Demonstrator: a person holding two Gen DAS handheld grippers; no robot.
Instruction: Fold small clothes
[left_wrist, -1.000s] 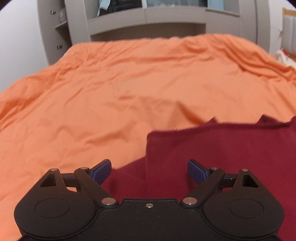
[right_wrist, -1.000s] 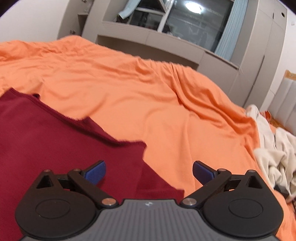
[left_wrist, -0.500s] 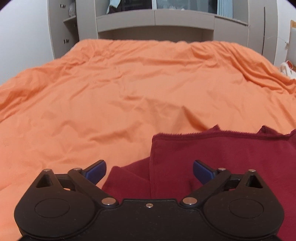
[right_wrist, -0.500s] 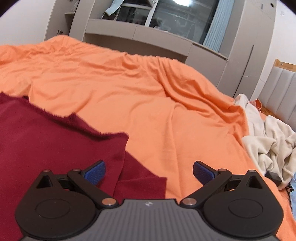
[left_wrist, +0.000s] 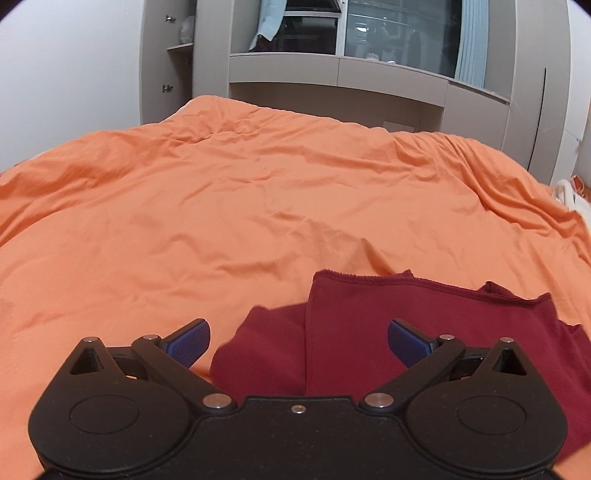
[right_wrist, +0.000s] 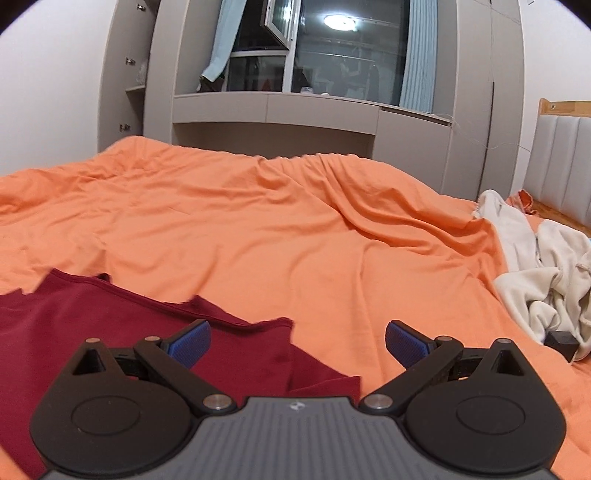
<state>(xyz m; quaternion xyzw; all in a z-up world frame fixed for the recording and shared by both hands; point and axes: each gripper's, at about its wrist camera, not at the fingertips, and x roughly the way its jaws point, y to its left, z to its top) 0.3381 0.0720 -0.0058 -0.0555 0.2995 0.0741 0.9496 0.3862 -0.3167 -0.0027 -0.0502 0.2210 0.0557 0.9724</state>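
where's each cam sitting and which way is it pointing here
Left wrist: on the left gripper, looking forward across the orange bed cover toward the grey wall unit; its open blue-padded fingers show, over the dark red garment.
Right wrist: on the right gripper, facing the same way; its open fingers show, with a cream clothes pile on the right.
Shared: garment, cover, wall unit.

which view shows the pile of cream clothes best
The right wrist view: the cream clothes lie heaped at the right edge of the orange bedspread, folds visible. The left wrist view catches only a pale sliver at its right edge.
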